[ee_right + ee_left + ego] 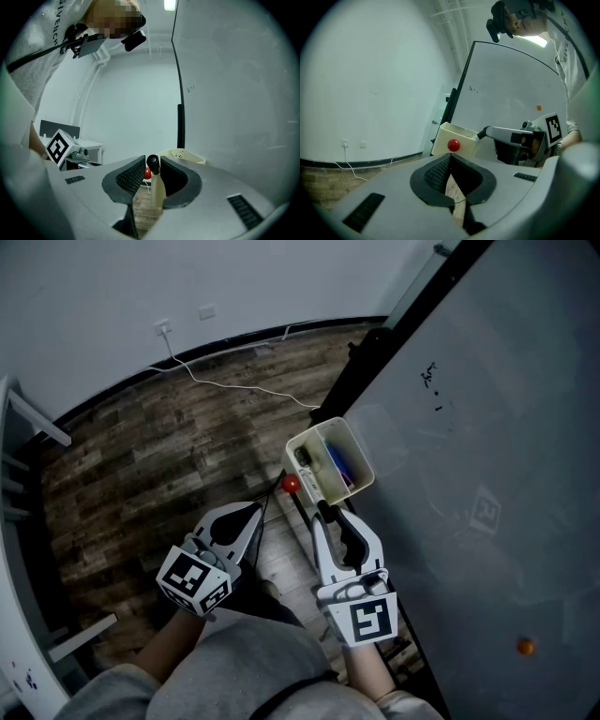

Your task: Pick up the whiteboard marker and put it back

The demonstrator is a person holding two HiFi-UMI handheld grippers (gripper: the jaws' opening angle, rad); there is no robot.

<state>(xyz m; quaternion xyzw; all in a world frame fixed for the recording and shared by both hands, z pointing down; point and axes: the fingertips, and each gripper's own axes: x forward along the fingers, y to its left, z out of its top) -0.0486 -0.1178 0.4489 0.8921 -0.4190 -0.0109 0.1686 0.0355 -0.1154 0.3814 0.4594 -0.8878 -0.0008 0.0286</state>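
A cream open-topped box (315,430) is seen hung low on the left edge of the whiteboard (506,427), near its lower left corner. Inside it a blue marker (339,465) is laid along the wall next to the board, and a white pen-shaped thing (307,470) with dark marks is laid along the opposite wall; dark specks are seen on the inner wall in the right gripper view. A red ball (292,484) is fixed on the box's outer face, at the corner nearest the grippers.

The whiteboard marker (157,187), pale-barrelled and black-capped, is not in the box; it is carried between the jaws of the right gripper (329,521), cap forward, and the cap is placed just short of the box's near rim, outside it. The jaws are parted narrowly round it; the barrel is laid against one pad, while the wooden floor (140,206) is seen between the barrel and the other pad, so no squeeze on it can be made out.

The left gripper (258,510) is held beside the right one, farther from the board, and is pointed at the red ball; its jaw tips are brought together with nothing between them.

An orange dot (526,647) is stuck on the board well apart from the box; a few dark marks (429,376) are seen on the board's surface.
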